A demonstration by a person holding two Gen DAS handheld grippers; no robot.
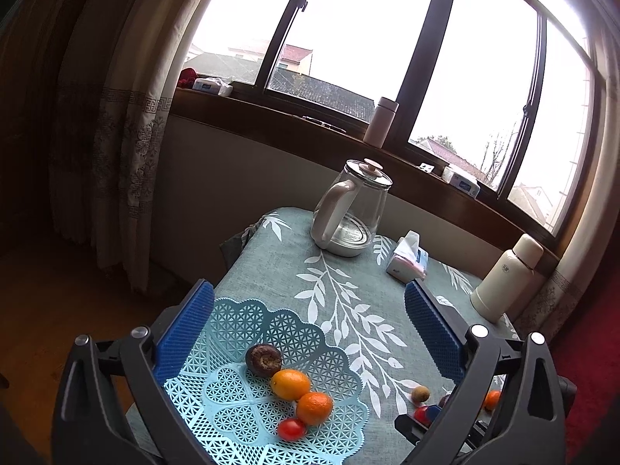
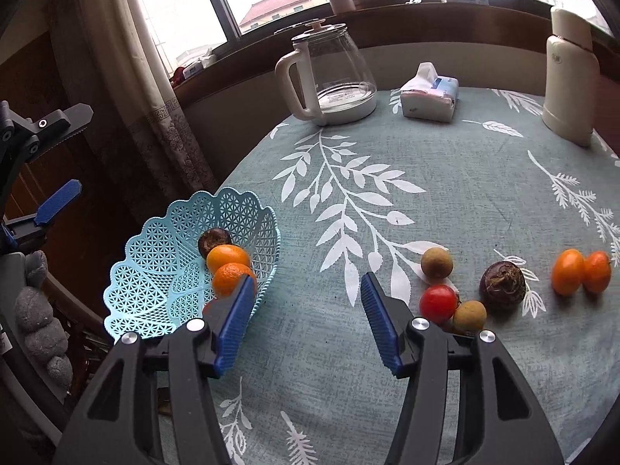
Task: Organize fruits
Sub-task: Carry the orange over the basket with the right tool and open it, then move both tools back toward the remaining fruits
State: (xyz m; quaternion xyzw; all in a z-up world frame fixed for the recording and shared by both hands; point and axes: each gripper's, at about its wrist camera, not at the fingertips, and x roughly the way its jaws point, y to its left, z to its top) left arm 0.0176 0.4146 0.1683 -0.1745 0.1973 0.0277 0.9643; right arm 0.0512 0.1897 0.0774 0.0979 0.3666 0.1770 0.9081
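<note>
1. A table [image 2: 465,201] covered in a grey-green leaf-print cloth holds loose fruit and a pale blue lattice basket [image 2: 155,290] at its left edge.
2. In the basket: a dark brown fruit [image 1: 263,359], two oranges [image 1: 290,384] touching each other, and a small tomato [image 1: 291,429] just beside them.
3. Loose on the cloth, right of the basket: two tan longans [image 2: 437,264], a red tomato [image 2: 438,303], a dark purple bulb-like fruit [image 2: 502,283], and a pair of touching oranges farther right.
4. The right gripper [image 2: 304,323] hovers over bare cloth between basket and loose fruit, blue pads spread wide, holding nothing.
5. The left gripper [image 1: 310,333] hangs above the basket, also spread wide and empty.
6. Judged handling: all the fruit looks small, light and round, so likely to roll. The tomato is probably soft and smooth-skinned; squeeze gently across its middle. Longans and oranges seem firmer; grip across the widest part.
7. A glass kettle [image 2: 329,73], tissue pack [image 2: 428,95] and cream flask [image 2: 569,77] stand at the far side, well apart from the fruit.
</note>
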